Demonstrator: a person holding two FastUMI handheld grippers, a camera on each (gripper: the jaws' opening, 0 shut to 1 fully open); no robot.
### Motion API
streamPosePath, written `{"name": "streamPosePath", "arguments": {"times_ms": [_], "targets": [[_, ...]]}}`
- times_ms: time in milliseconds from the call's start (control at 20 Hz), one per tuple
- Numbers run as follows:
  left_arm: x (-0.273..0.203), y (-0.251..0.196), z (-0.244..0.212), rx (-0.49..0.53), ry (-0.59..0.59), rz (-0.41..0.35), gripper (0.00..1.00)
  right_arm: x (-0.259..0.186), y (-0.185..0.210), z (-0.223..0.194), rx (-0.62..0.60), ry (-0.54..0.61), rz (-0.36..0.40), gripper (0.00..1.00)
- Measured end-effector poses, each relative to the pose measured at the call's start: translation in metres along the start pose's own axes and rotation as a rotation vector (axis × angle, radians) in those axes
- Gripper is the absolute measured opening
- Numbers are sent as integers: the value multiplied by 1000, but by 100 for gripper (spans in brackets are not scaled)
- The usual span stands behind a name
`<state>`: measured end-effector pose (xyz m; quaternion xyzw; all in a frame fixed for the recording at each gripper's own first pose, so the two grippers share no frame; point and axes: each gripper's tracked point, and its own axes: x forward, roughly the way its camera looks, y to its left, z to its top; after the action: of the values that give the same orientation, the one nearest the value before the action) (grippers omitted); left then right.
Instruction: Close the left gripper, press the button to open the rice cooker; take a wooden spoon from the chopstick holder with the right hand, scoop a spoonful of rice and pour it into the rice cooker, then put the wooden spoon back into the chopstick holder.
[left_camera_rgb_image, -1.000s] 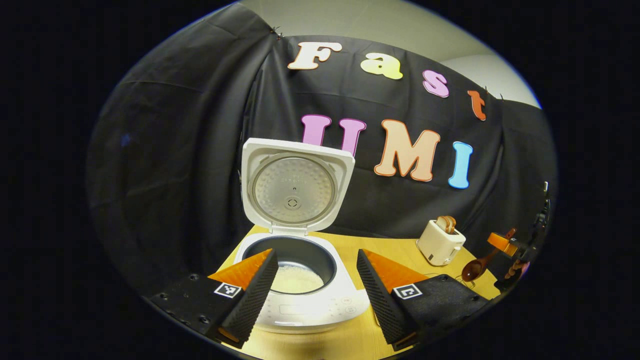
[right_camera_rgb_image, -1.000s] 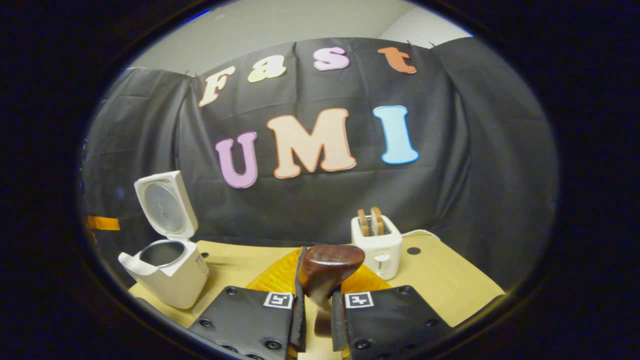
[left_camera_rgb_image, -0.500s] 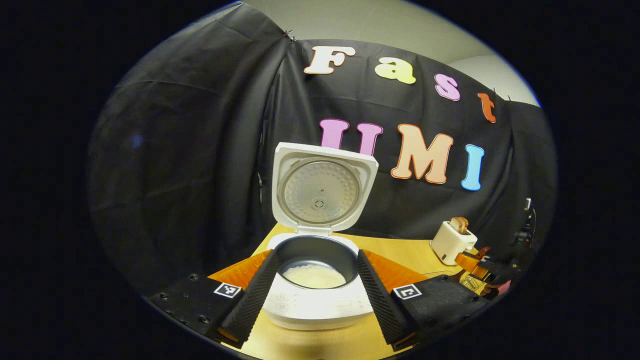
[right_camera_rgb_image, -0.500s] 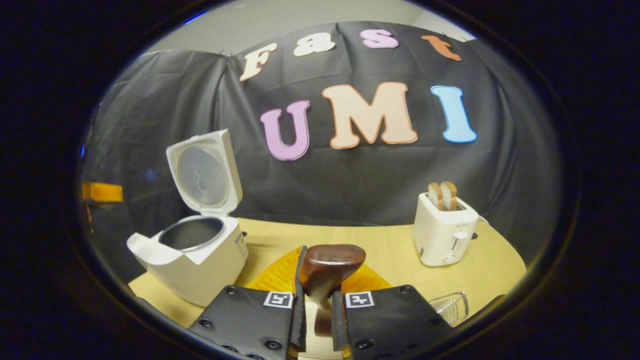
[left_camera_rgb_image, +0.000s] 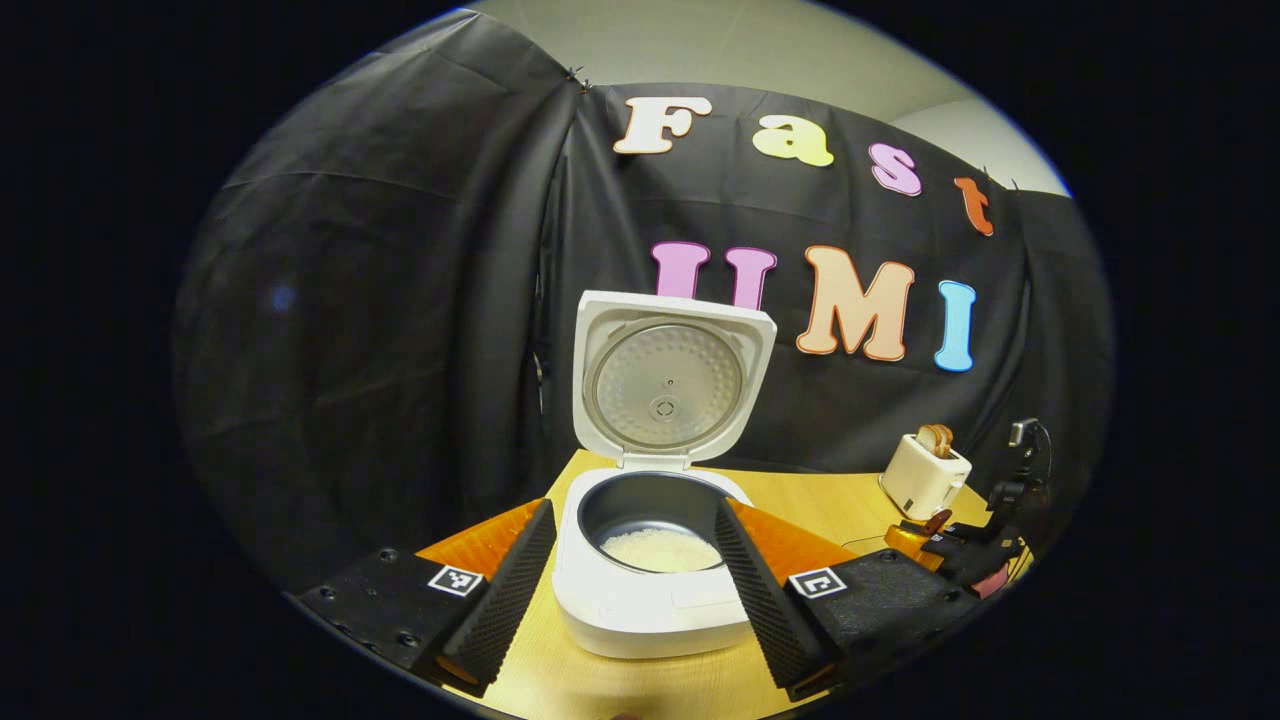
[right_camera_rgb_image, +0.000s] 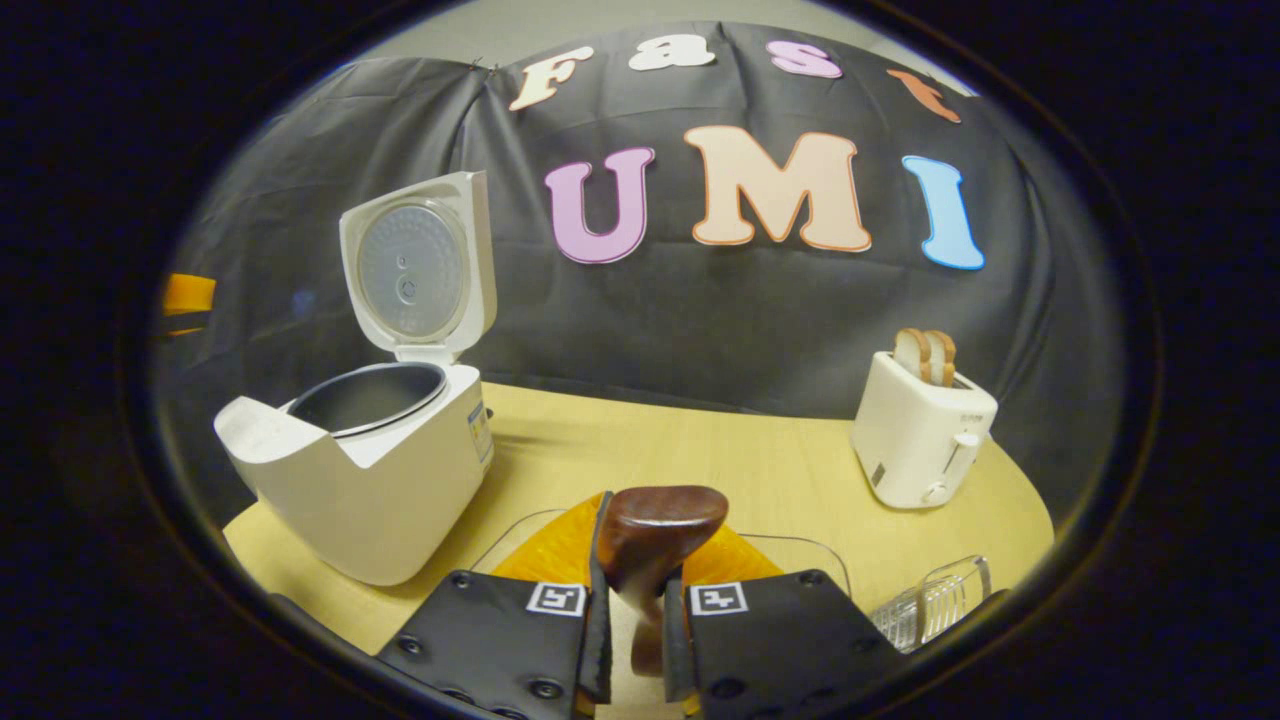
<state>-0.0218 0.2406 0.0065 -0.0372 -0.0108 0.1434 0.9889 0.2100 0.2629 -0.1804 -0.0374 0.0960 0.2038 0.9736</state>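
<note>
Rice (left_camera_rgb_image: 660, 550) is seen lying in the dark inner pot of the rice cooker (left_camera_rgb_image: 650, 600), whose lid (left_camera_rgb_image: 670, 380) is raised upright. The cooker is framed between the spread fingers of the left gripper (left_camera_rgb_image: 630, 590), which grip nothing. In the right gripper view the wooden spoon (right_camera_rgb_image: 655, 530) is pinched by the right gripper (right_camera_rgb_image: 633, 620), bowl end forward, above the table (right_camera_rgb_image: 700, 460). Two slices of bread are held in the toaster (right_camera_rgb_image: 925, 430). A clear container (right_camera_rgb_image: 935, 600) is seen at the lower right; its contents cannot be made out. A sticker on the cooker's side is too small to read.
</note>
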Motion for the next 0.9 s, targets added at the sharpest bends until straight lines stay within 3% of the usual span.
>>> {"name": "streamPosePath", "arguments": {"times_ms": [400, 600, 900], "targets": [[1, 2, -3, 1, 3, -16, 95, -7, 26, -3, 206, 49, 71, 24], [-1, 2, -8, 19, 15, -11, 95, -13, 12, 9, 374, 57, 76, 24], [-3, -3, -8, 14, 13, -22, 95, -27, -15, 40, 513, 4, 58, 25]]}}
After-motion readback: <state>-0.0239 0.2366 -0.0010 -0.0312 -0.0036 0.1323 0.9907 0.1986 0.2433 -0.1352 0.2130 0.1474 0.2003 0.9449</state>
